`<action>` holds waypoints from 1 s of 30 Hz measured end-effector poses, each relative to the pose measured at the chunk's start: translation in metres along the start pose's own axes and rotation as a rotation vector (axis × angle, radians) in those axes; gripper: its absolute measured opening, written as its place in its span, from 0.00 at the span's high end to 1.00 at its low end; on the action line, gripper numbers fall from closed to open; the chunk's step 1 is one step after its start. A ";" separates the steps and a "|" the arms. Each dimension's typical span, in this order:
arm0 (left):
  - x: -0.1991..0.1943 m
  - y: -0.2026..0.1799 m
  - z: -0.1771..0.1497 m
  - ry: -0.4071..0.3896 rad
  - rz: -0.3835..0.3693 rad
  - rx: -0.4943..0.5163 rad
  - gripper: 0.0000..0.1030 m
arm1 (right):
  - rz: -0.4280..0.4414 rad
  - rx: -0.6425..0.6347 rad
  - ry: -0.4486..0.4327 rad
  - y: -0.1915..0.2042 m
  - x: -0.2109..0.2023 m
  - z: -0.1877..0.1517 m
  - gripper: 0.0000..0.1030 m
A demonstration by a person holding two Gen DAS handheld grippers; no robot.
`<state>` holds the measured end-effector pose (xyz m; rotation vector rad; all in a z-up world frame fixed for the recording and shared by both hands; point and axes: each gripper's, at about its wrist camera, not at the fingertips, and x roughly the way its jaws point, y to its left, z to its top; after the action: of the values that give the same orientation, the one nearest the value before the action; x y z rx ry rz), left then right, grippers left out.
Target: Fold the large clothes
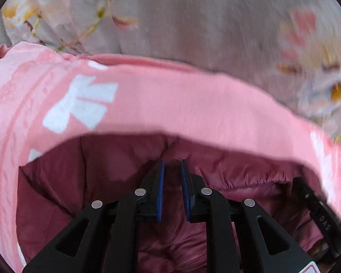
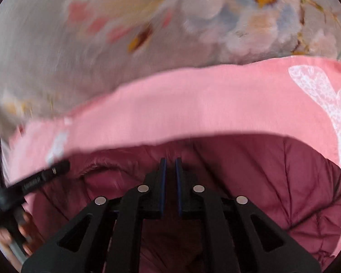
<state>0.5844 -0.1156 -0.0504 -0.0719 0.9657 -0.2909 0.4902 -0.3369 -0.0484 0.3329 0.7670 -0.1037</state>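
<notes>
A dark maroon quilted jacket (image 1: 116,182) fills the lower part of both wrist views (image 2: 272,182). It lies over a pink cloth with white print (image 1: 170,104), which also shows in the right wrist view (image 2: 193,104). My left gripper (image 1: 172,166) is shut on a pinch of the maroon jacket fabric. My right gripper (image 2: 169,163) is likewise shut on the jacket fabric. The right gripper's body shows at the right edge of the left wrist view (image 1: 320,213), and the left gripper's body shows at the left edge of the right wrist view (image 2: 34,182).
A grey bedsheet with a flower print (image 1: 193,22) lies beyond the pink cloth, also in the right wrist view (image 2: 193,22). The person's fingers (image 2: 9,234) hold the left gripper's handle at the lower left.
</notes>
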 end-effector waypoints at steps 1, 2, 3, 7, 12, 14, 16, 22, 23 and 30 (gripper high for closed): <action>0.001 0.001 -0.006 -0.006 0.014 0.020 0.85 | -0.016 -0.028 0.002 -0.001 0.000 -0.007 0.93; 0.004 0.004 -0.011 -0.008 0.024 0.039 0.85 | -0.030 -0.042 0.000 -0.002 0.000 -0.009 0.96; 0.005 0.005 -0.016 -0.010 0.022 0.049 0.85 | -0.034 -0.053 -0.005 -0.004 0.000 -0.013 0.96; 0.011 0.007 -0.026 -0.036 0.035 0.082 0.85 | -0.009 -0.046 -0.021 -0.011 0.002 -0.020 0.96; 0.017 0.002 -0.034 -0.096 0.066 0.106 0.85 | -0.032 -0.074 -0.063 -0.009 0.009 -0.026 0.96; 0.017 -0.001 -0.035 -0.112 0.082 0.120 0.86 | -0.045 -0.085 -0.071 -0.006 0.009 -0.026 0.96; 0.017 -0.002 -0.035 -0.117 0.086 0.125 0.86 | -0.049 -0.089 -0.074 -0.005 0.009 -0.026 0.96; 0.019 -0.003 -0.034 -0.121 0.095 0.133 0.87 | -0.040 -0.083 -0.074 -0.007 0.012 -0.023 0.96; 0.019 -0.005 -0.033 -0.122 0.102 0.138 0.87 | -0.038 -0.083 -0.073 -0.006 0.012 -0.023 0.96; 0.021 -0.003 -0.028 -0.126 0.096 0.119 0.87 | 0.061 -0.009 -0.071 -0.020 0.016 -0.018 0.96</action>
<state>0.5719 -0.1227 -0.0822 0.0645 0.8225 -0.2516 0.4853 -0.3497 -0.0770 0.3419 0.6861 -0.0544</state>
